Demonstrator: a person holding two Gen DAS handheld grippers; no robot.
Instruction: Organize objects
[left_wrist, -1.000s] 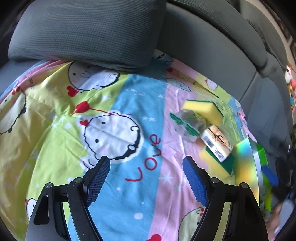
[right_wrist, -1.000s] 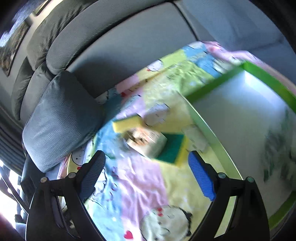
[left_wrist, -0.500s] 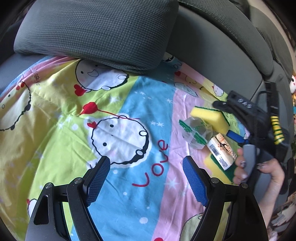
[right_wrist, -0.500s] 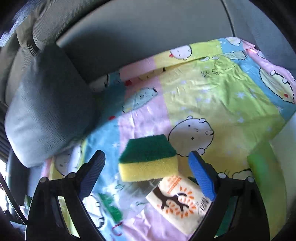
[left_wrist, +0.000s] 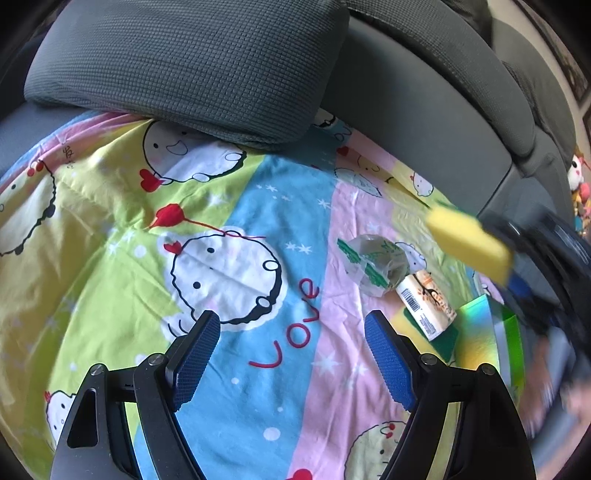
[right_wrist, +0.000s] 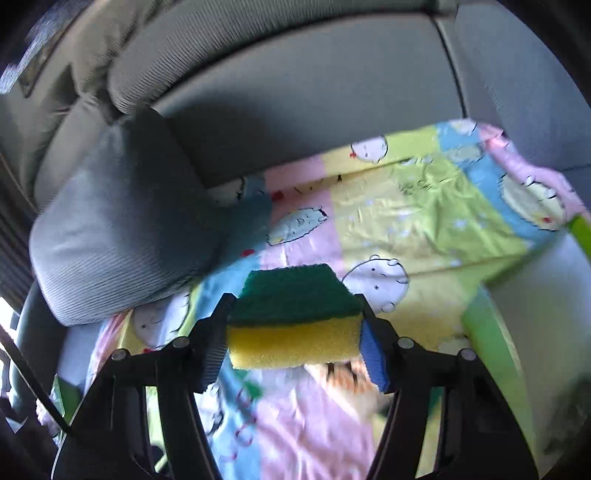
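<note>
sponge (right_wrist: 293, 321) | clamped by its short ends between our right gripper (right_wrist: 295, 334) jaws, closing on it, lifted clear of the sheet (right_wrist: 424, 221) for carrying | green side up, long axis left-right across the jaws | box (right_wrist: 487, 332) near right, likely its home | left gripper (left_wrist: 291, 362) spread, empty, idle above sheet

"Love" in red letters on the blue stripe of the cartoon bedsheet (left_wrist: 258, 258); a barcode, digits too small to read, on the small box (left_wrist: 424, 302).
</note>
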